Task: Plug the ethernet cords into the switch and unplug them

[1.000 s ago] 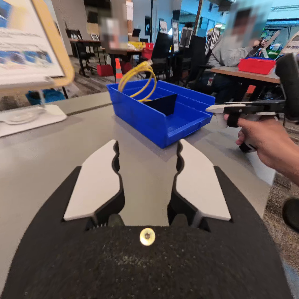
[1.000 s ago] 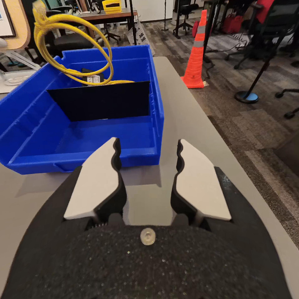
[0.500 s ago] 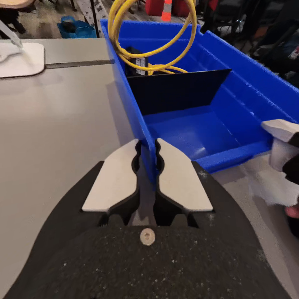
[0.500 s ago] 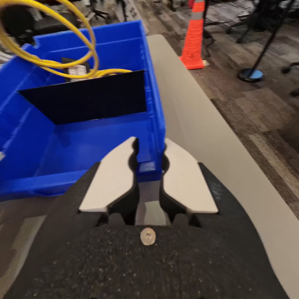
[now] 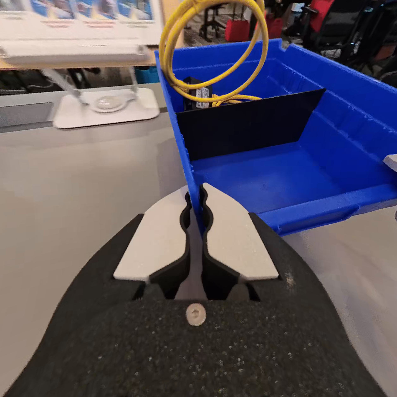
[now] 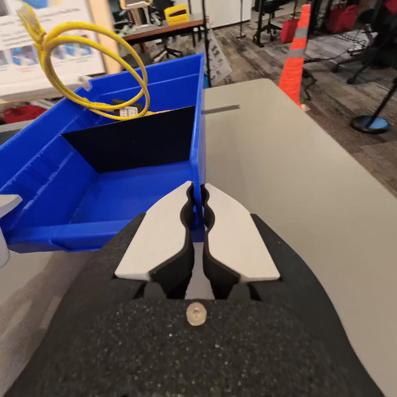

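A blue bin (image 5: 268, 187) stands on the grey table (image 5: 86, 171), split by a black divider (image 5: 242, 122). Behind the divider lie a black switch (image 5: 198, 93) and coiled yellow ethernet cords (image 5: 214, 49). My left gripper (image 5: 194, 191) is shut on the bin's left side wall near the front corner. My right gripper (image 6: 197, 189) is shut on the bin's right side wall (image 6: 196, 150); the cords (image 6: 94, 71) and switch (image 6: 126, 109) show behind the divider there too. The front compartment holds nothing.
A white stand base (image 5: 105, 107) with a poster board (image 5: 75, 25) sits at the table's back left. An orange cone (image 6: 294, 55), chairs and other tables stand on the floor beyond. The table's right edge (image 6: 343, 150) runs close to the bin. There is about 20 cm between the tips of the two grippers.
Both grippers moved forward from open positions in front of the bin and closed on its two side walls. The views have since tilted, as the bin's front seems raised.
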